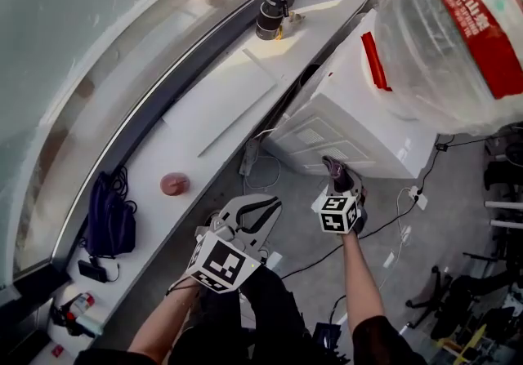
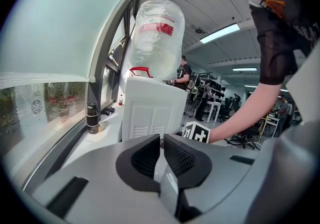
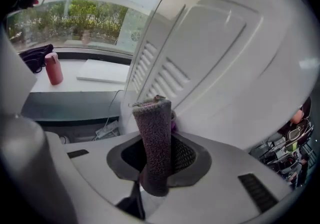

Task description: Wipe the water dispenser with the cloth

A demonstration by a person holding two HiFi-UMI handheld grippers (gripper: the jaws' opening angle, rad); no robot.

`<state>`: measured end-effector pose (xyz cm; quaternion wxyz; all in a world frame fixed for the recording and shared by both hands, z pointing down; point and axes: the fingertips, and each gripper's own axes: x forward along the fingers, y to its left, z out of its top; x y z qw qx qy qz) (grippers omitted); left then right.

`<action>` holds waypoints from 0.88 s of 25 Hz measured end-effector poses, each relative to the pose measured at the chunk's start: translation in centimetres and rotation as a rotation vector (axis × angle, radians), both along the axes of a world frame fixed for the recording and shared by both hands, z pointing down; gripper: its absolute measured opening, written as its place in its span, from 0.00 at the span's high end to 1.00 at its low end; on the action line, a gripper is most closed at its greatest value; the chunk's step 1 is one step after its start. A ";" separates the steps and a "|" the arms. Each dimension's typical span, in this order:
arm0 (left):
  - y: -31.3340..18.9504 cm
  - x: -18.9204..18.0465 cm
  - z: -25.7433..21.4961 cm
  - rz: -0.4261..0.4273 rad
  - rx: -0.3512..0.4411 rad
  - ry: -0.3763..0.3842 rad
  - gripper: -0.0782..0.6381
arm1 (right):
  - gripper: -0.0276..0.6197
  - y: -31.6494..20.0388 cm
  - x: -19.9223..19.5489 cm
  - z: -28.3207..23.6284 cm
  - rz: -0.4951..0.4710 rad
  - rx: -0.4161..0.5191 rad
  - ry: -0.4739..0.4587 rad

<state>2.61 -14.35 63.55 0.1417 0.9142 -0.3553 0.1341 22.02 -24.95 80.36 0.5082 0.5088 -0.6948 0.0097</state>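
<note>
Gripping the folded cloth [image 3: 154, 143] upright, the right gripper [image 1: 338, 180] sits by the water dispenser's [image 1: 347, 114] vented side, possibly touching. Pushing hard could rock the bottle [image 1: 445, 37] on top or drag the cloth loose. The left gripper [image 2: 161, 154] is closed and empty.

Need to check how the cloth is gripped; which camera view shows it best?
The right gripper view: the cloth fills the middle, standing folded and clamped in the right gripper. The head view shows only its dark tip above that gripper. The left gripper view does not show it.
</note>
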 end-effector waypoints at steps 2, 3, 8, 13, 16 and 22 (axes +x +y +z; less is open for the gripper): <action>0.0 -0.1 1.0 0.002 0.003 -0.004 0.85 | 0.80 0.1 0.2 2.6 0.024 -0.031 0.012; 0.0 -0.1 1.5 0.002 0.004 -0.005 0.85 | 0.80 0.2 0.3 3.9 0.035 -0.046 0.018; -0.2 -0.3 4.1 0.005 0.000 -0.006 0.85 | 0.80 0.2 0.9 10.7 0.071 -0.147 0.054; 0.7 -1.0 6.6 0.025 -0.020 -0.024 0.85 | 0.80 0.6 2.6 16.4 0.180 -0.268 0.085; 1.5 -1.9 7.7 0.018 -0.045 -0.040 0.85 | 0.80 1.3 2.7 17.5 0.258 -0.312 0.056; 1.6 -1.8 5.7 0.005 -0.051 -0.048 0.85 | 0.80 2.0 0.9 12.4 0.219 -0.237 -0.066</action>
